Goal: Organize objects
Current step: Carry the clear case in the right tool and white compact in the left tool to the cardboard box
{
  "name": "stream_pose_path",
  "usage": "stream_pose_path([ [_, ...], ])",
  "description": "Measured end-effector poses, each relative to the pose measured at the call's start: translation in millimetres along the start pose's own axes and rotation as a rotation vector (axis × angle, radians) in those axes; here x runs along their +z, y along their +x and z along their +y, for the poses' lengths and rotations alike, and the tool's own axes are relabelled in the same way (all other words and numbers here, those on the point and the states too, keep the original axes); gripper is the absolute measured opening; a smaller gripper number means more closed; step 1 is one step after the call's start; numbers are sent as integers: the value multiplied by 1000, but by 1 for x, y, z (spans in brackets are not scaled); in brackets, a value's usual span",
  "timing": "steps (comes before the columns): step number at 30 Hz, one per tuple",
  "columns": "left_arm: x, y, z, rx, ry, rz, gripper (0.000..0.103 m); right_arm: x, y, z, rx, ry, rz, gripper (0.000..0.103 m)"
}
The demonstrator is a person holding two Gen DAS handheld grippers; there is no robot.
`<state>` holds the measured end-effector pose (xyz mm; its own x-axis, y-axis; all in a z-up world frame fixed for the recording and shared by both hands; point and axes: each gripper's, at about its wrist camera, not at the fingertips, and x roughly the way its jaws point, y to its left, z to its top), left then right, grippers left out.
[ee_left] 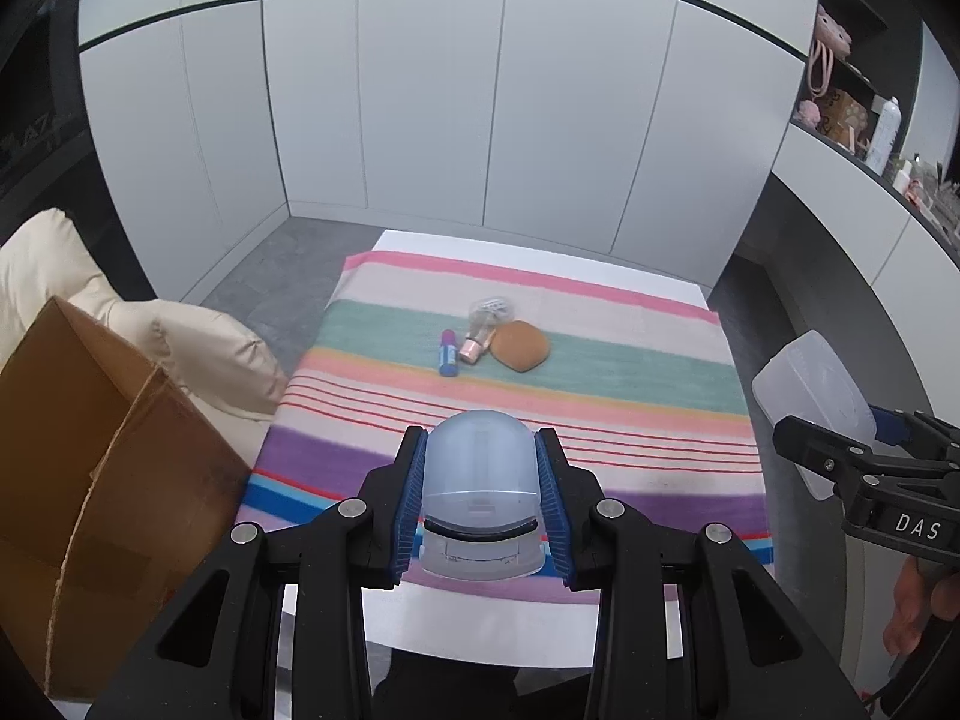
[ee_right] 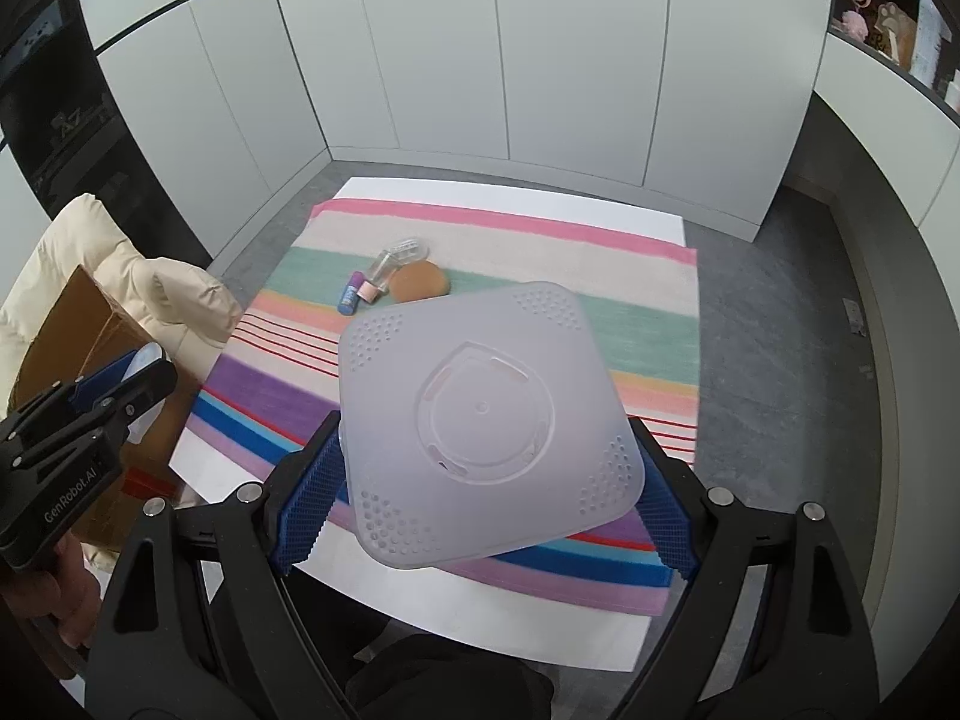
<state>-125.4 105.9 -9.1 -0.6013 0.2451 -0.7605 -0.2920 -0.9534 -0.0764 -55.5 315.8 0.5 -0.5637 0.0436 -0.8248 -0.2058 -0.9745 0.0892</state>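
- Left wrist view: the left gripper [ee_left: 480, 501] is clamped on a pale blue domed case [ee_left: 478, 480], held above the near edge of the striped cloth [ee_left: 630, 360].
- Right gripper [ee_right: 489, 483] grips a translucent perforated lid [ee_right: 486, 420] above the cloth.
- Far on the cloth lie a blue tube [ee_left: 446, 353], a clear bottle [ee_left: 480, 330] and a brown sponge [ee_left: 519, 345], close together.

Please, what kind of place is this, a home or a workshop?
Probably a home room, perhaps a bedroom or dressing area: tall white wardrobe doors, pink bags on a dark shelf, and small cosmetics such as a blue and purple tube on the striped cloth.
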Motion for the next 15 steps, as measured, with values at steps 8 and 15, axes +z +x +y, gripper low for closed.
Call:
stream_pose_path([
  [8,-5,-2,28,26,-32,0,36,8,6,37,7,-72,-23,89],
  [15,-9,-13,61,69,-66,-22,36,13,14,68,35,-107,-24,89],
])
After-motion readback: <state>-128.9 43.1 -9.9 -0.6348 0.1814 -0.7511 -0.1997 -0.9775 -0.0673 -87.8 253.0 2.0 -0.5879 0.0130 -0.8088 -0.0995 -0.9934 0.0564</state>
